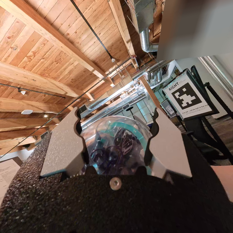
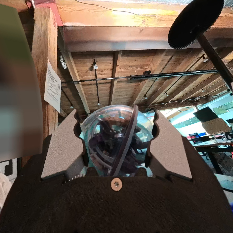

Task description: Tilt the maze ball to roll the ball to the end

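Maze ball (image 1: 117,142) was a clear plastic sphere with teal and dark purple tracks packed inside; a teal ring (image 1: 131,128) arced toward 1 o'clock. Left gripper (image 1: 116,136) was clamped on it, fingers partway apart against both sides. Right gripper (image 2: 116,137) pinched it likewise; a dark seam band (image 2: 127,136) ran 12 to 6. Inner ball couldn't be made out. Both views were tilted up at the wooden ceiling (image 1: 50,50).

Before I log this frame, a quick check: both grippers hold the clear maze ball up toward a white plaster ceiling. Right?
Not quite. The ceiling is wooden planks and beams, not white plaster; both wrist views show it. The rest holds: the left gripper and the right gripper each have their fingers against the clear maze ball.
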{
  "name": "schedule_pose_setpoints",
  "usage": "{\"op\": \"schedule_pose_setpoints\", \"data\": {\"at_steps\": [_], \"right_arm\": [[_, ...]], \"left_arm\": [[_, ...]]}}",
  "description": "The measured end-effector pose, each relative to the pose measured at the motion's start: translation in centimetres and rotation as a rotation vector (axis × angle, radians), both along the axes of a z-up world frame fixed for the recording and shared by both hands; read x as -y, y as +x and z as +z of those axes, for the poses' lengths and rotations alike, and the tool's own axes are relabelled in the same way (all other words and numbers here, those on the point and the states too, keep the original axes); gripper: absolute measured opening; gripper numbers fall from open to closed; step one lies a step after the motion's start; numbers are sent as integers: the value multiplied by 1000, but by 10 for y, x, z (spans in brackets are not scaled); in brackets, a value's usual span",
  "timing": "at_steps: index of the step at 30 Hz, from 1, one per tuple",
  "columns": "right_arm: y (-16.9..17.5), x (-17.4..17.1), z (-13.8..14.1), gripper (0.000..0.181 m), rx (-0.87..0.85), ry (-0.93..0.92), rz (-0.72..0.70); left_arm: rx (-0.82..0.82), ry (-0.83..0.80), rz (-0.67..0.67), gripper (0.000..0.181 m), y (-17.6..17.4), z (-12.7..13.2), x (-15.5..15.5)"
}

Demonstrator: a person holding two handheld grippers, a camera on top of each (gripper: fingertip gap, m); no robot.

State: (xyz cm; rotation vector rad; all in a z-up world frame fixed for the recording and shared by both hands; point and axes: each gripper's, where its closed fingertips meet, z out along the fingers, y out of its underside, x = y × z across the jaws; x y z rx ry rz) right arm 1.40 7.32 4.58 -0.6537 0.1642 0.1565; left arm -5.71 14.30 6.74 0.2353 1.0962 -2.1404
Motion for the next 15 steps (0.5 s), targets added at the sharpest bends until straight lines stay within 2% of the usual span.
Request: {"op": "schedule_pose_setpoints", "data": {"at_steps": [4, 10, 15], "right_arm": [[-3, -6, 33, 116, 111, 15, -46], [-56, -6, 89, 112, 465, 92, -40], [-101, -32, 109, 143, 749, 29, -179]], "left_arm": [[79, 11, 64, 116, 1, 25, -3], [360, 51, 66, 111, -54, 73, -4], [581, 166, 168, 111, -97, 90, 14]]}}
